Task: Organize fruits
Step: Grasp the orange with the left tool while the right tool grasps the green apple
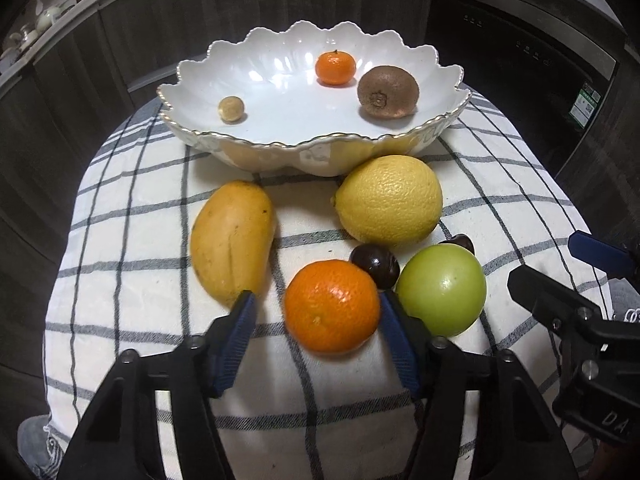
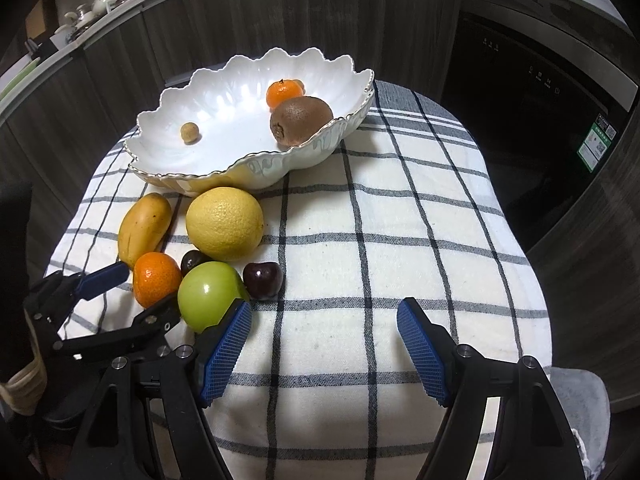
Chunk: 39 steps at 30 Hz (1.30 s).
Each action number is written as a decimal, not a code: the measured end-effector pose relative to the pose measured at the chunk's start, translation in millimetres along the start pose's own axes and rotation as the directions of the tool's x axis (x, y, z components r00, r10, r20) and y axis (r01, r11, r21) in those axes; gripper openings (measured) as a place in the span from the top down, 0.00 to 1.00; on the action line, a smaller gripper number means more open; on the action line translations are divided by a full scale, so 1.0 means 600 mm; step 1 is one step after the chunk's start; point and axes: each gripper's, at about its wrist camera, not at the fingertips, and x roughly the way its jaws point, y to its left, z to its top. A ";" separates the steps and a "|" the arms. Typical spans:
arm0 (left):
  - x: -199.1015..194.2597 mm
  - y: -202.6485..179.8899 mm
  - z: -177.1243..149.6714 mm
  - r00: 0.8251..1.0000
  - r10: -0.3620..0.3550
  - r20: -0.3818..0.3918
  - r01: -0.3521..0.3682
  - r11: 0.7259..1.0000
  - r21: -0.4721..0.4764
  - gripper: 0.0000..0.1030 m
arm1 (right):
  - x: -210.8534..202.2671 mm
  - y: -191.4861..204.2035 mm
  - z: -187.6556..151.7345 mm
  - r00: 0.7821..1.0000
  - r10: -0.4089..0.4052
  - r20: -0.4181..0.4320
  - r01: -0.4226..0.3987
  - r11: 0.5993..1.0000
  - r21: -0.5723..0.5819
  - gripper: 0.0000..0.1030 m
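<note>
A white scalloped bowl [image 1: 280, 120] [image 2: 224, 160] holds a small tangerine [image 1: 335, 68], a kiwi [image 1: 387, 91] and a small tan longan [image 1: 231, 109]. On the checked cloth lie a mango [image 1: 230, 240], a large yellow citrus [image 1: 390, 199], an orange tangerine [image 1: 332, 306], a green apple [image 1: 442, 289] and dark cherries [image 1: 375, 266] [image 2: 262, 280]. My left gripper [image 1: 316, 304] is open, its fingers on either side of the orange tangerine. My right gripper [image 2: 324, 312] is open and empty over bare cloth, right of the green apple [image 2: 210, 296].
The fruit sits on a small table under a white cloth with dark grid lines [image 2: 400, 240]. Dark wood cabinets [image 2: 240, 20] and a black appliance [image 2: 520, 120] stand behind it. Teaware [image 2: 80, 12] sits on a counter at the upper left.
</note>
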 end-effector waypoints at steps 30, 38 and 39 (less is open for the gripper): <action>-0.063 0.088 -0.024 0.998 0.038 0.046 -0.032 0.993 -0.115 0.58 | -0.019 0.084 0.019 0.998 0.044 0.043 -0.040 0.994 -0.098 0.26; -0.073 0.117 -0.027 0.995 0.073 0.065 -0.063 0.988 -0.142 0.58 | 0.010 0.119 0.013 0.999 0.033 0.004 -0.032 0.991 -0.132 0.26; -0.073 0.120 -0.028 0.995 0.076 0.065 -0.066 0.987 -0.147 0.58 | 0.014 0.122 0.012 1.000 0.026 -0.001 -0.026 0.990 -0.136 0.27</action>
